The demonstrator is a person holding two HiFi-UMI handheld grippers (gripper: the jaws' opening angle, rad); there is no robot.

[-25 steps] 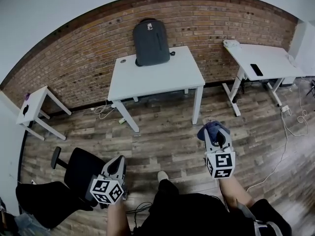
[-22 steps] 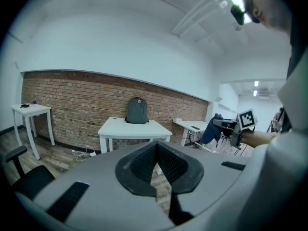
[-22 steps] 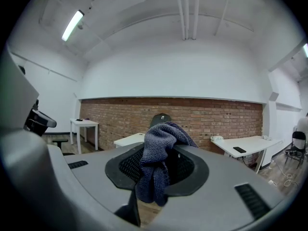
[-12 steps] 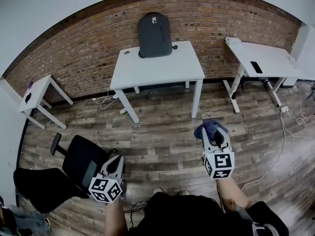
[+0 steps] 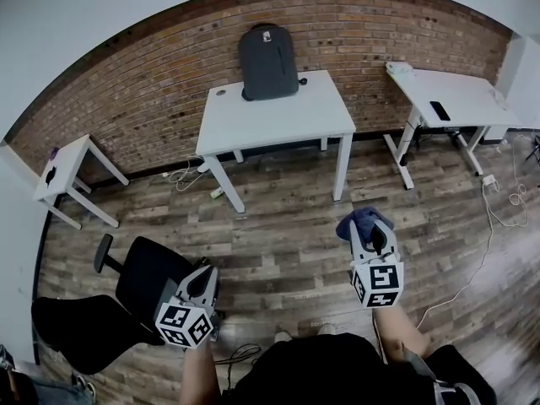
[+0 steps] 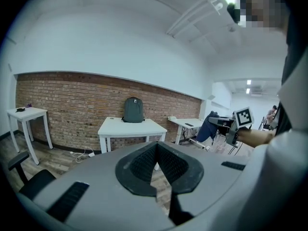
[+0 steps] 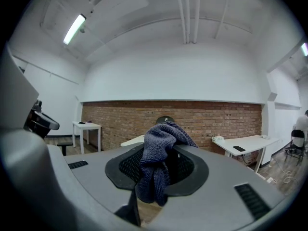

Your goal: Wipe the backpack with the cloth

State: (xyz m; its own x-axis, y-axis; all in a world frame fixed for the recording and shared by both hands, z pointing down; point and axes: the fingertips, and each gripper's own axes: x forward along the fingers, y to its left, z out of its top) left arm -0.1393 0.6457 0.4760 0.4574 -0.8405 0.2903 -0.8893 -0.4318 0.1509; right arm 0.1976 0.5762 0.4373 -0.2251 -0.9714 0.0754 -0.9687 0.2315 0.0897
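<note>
Right tongs (image 5: 372,226) stay clamped on the cloth (image 7: 155,167), left tongs (image 5: 207,273) closed on nothing; over the last second we barely advanced, so the backpack (image 5: 268,62) stays well ahead of both tongs, upright on the surface (image 5: 278,125), wiping not started

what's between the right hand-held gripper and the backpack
In the head view: bare wood floor ahead of the right hand-held gripper, then the white table's front; the backpack stands at its far edge.
</note>
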